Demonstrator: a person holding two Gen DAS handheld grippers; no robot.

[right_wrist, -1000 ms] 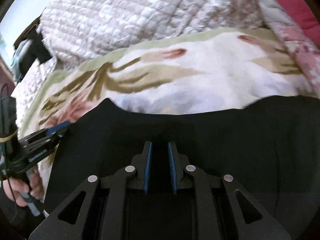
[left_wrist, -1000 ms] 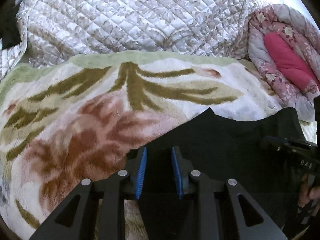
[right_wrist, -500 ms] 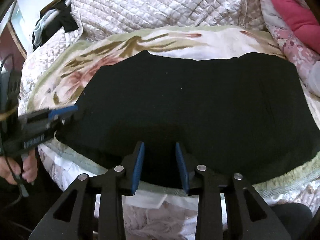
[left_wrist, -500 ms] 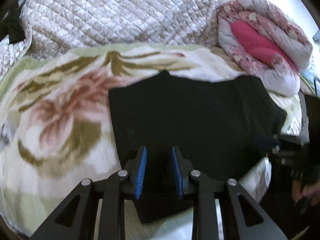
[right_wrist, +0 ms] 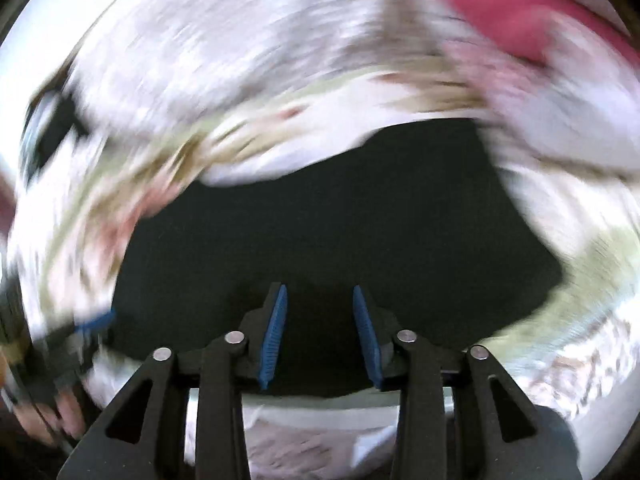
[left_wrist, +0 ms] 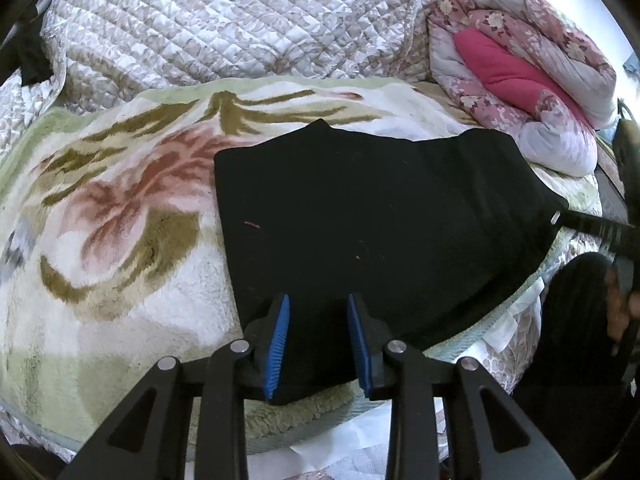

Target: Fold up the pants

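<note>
The black pants [left_wrist: 376, 216] lie folded into a broad flat slab on the floral fleece blanket [left_wrist: 120, 248] that covers the bed, their near edge running along the blanket's front border where it drops off the mattress. In the left wrist view the left gripper [left_wrist: 318, 340] sits over the pants' near left corner. Its blue-padded jaws are opening, and the dark cloth lies between them, but a gap shows on each side, so the pads do not press on it.

The right wrist view is heavily smeared by motion. Even so, the right gripper [right_wrist: 320, 330] is sharp in it: its jaws are opening, spread apart above the near edge of the pants [right_wrist: 340, 220], with nothing pinched between the pads. From the left camera the right gripper [left_wrist: 592, 226] appears only as a dark bar at the pants' far right corner, with a blurred hand [left_wrist: 620, 304] behind it.

Beyond the blanket a quilted cream bedspread [left_wrist: 224, 20] is heaped up, and a rolled pink floral comforter [left_wrist: 520, 68] lies at the right, well apart from the pants.
</note>
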